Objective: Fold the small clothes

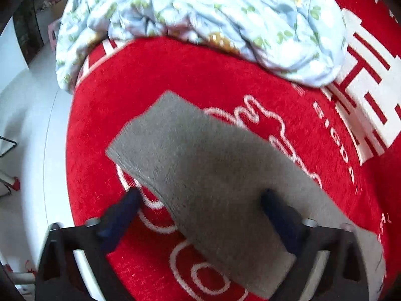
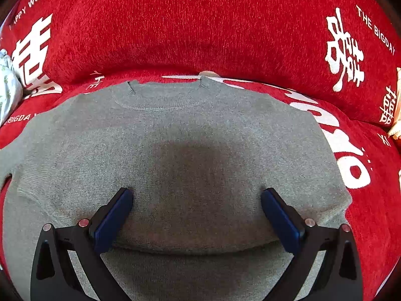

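A small grey knit sweater [image 2: 190, 150] lies flat on a red sofa cover, its neck hole toward the backrest. My right gripper [image 2: 196, 195] is open and hovers over the sweater's body, its blue pads [image 2: 112, 215] spread wide above a crosswise fold line. In the left wrist view a grey sleeve [image 1: 200, 170] stretches out over the red cover. My left gripper [image 1: 200, 195] is open, its blue fingers [image 1: 120, 215] on either side of the sleeve, and it holds nothing.
A crumpled light-blue floral blanket [image 1: 200, 17] is piled at the far end of the seat. The red cover [image 2: 200, 25] with white lettering drapes the backrest. White floor [image 1: 27, 115] lies beyond the seat's left edge. A cream object [image 2: 397, 105] sits at far right.
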Demonstrator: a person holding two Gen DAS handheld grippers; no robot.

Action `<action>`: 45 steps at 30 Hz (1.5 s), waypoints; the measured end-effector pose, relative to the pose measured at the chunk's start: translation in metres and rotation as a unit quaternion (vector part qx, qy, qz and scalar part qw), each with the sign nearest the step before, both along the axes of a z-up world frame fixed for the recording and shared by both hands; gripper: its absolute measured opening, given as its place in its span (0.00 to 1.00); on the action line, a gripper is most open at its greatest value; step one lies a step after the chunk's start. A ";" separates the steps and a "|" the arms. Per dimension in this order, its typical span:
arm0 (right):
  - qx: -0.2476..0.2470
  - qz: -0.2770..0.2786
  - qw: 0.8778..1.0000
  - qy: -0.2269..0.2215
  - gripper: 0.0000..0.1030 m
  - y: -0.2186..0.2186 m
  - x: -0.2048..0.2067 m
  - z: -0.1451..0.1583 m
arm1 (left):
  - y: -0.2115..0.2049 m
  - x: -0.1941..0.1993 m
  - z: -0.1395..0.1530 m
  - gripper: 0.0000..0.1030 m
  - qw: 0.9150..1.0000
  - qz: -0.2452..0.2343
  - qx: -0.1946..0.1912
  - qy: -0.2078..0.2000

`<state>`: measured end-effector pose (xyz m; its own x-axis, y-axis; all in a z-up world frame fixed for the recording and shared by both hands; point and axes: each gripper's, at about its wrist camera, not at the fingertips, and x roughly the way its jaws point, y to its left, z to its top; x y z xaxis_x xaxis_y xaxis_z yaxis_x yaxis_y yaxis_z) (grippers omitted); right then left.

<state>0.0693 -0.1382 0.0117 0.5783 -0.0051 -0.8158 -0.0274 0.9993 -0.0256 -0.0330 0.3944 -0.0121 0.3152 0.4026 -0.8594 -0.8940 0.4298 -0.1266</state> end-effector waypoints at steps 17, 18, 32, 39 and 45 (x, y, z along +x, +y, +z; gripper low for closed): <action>0.003 0.000 1.000 0.002 1.00 -0.001 0.000 0.001 | -0.041 0.017 0.045 0.10 0.990 -0.085 0.114 0.000; 0.003 0.000 1.000 0.002 1.00 -0.001 0.000 0.001 | -0.049 0.020 0.052 0.10 0.988 -0.093 0.125 -0.002; 0.003 0.000 1.000 0.004 1.00 -0.001 0.001 0.003 | -0.155 0.071 0.072 0.10 0.967 -0.233 0.103 -0.003; 0.004 0.000 1.000 0.006 1.00 -0.002 0.000 0.003 | -0.185 0.083 0.068 0.10 0.961 -0.263 0.086 0.005; -0.002 0.003 1.000 0.014 1.00 0.000 -0.002 0.008 | -0.204 0.088 0.065 0.10 0.951 -0.305 0.044 -0.001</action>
